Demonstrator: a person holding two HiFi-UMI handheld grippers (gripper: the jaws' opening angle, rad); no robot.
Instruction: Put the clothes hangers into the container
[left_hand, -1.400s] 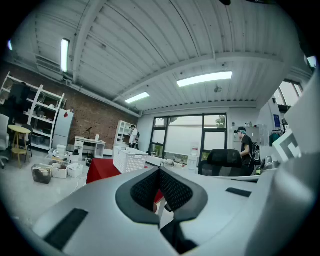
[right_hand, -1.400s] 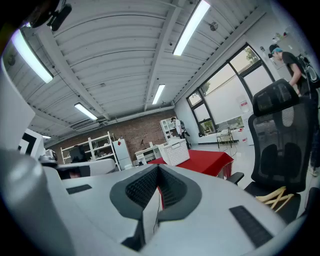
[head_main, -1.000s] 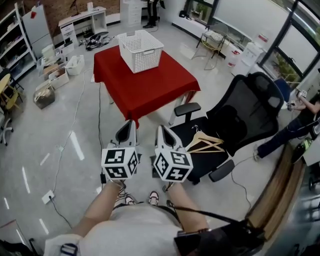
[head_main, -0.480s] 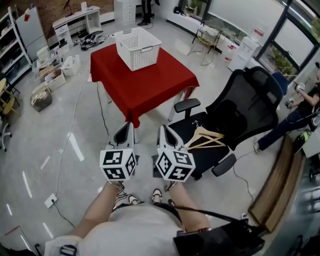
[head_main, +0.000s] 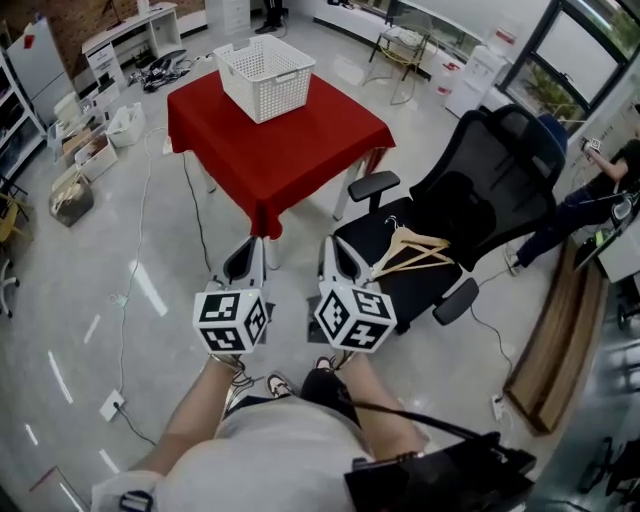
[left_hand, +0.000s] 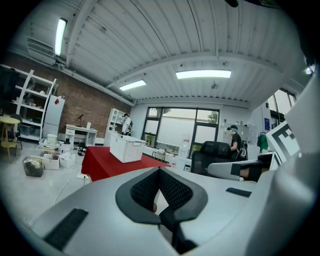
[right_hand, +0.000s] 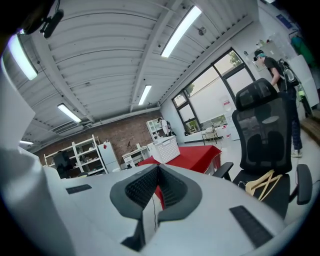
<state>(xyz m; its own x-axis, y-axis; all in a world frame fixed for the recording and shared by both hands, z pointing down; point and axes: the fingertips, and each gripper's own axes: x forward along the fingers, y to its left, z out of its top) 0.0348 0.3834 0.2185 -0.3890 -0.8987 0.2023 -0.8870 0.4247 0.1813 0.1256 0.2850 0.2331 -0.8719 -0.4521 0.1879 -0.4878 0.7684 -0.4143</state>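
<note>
The approach is judged in hand — nothing is held: left gripper (head_main: 250, 262) and right gripper (head_main: 340, 262) are carried closed, empty. Pale wooden clothes hangers (head_main: 412, 250) lie on the black mesh office chair (head_main: 470, 190); the white slatted plastic basket (head_main: 275, 95) stands on the red-clothed table (head_main: 290, 150), well apart. Opened jaws will be needed next — over glossy grey workshop floor (head_main: 130, 260).

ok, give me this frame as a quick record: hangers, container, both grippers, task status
hangers: wooden, lying on the seat of the black office chair
container: white basket on the red table, no hanger visible inside
left gripper: shut, empty
right gripper: shut, empty, the one closer to the chair
status: no hanger picked up yet
</note>
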